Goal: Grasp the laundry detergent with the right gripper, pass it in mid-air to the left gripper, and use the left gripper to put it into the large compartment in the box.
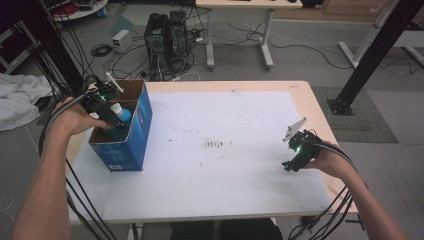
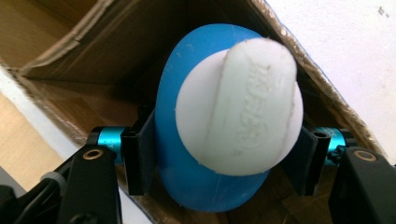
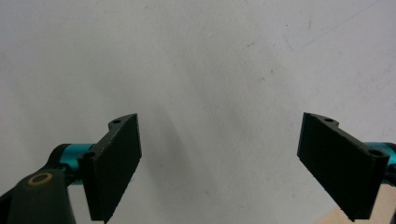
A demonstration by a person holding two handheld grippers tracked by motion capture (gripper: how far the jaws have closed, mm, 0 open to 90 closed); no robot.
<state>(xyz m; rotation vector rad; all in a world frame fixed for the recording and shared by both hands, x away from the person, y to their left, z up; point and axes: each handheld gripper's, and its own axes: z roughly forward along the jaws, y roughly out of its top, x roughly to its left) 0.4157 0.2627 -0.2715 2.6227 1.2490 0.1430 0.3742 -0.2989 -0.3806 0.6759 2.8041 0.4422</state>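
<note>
A blue bottle with a white cap (image 1: 120, 114) hangs inside the open top of a blue cardboard box (image 1: 131, 145) at the table's left. My left gripper (image 1: 113, 120) is shut on the bottle. In the left gripper view the blue bottle (image 2: 187, 158) with its white oval cap (image 2: 243, 116) sits squeezed between the two black pads (image 2: 140, 149), over the box's brown inside. My right gripper (image 1: 290, 164) rests low over the white sheet (image 1: 220, 145) near the table's right edge. Its jaws stand wide apart with nothing between them, as the right gripper (image 3: 219, 163) view confirms.
The white sheet covers most of the wooden table (image 1: 305, 95) and has a brown smudge (image 1: 215, 144) at its middle. Black cables trail from both grippers off the front edge. Computer towers (image 1: 167, 35) and a desk stand on the floor beyond the table.
</note>
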